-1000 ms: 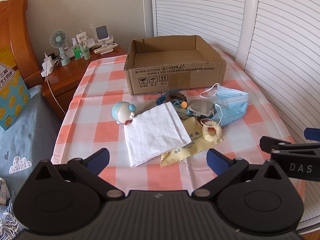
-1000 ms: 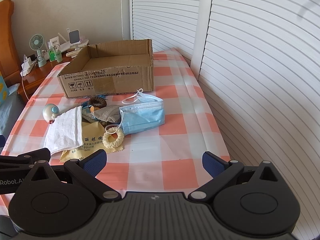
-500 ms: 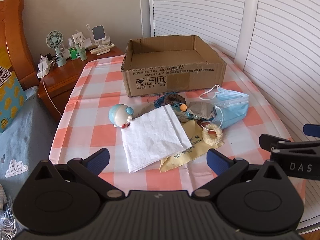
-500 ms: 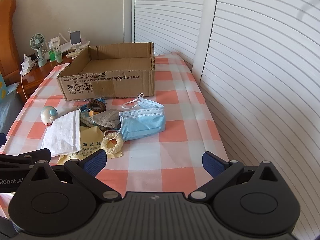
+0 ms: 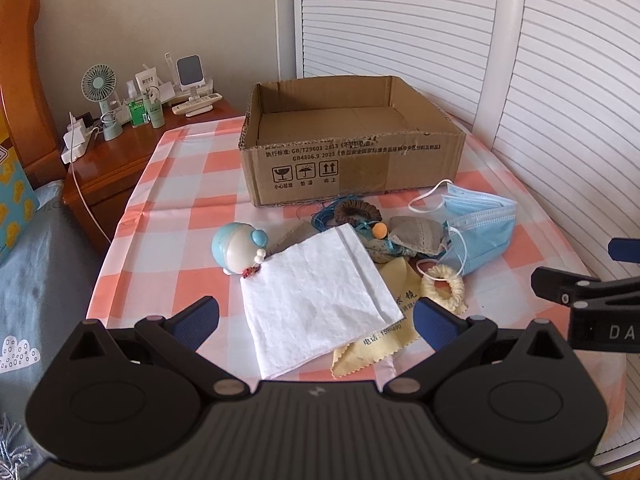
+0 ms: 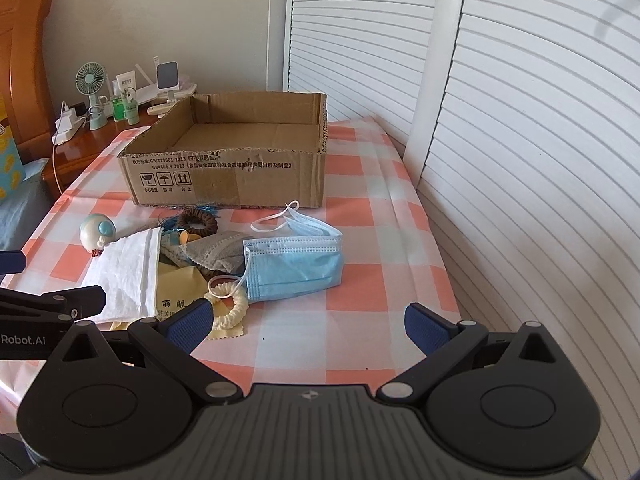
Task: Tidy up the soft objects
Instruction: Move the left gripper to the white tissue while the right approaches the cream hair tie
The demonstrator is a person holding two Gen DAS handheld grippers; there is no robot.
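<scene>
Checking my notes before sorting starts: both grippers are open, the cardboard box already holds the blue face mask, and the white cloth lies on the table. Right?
Not quite. The cardboard box is empty in the right wrist view; the blue face mask lies on the checked tablecloth before it. Left gripper and right gripper are open, and the white cloth lies on the table.

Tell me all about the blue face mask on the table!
The blue face mask is a pleated, papery-looking one with thin white ear loops. It lies crumpled and partly folded on the checked tablecloth, just in front of the cardboard box. Its left edge overlaps a grey mask, and one loop lies over the cream scrunchie. No tongs touch it.
</scene>
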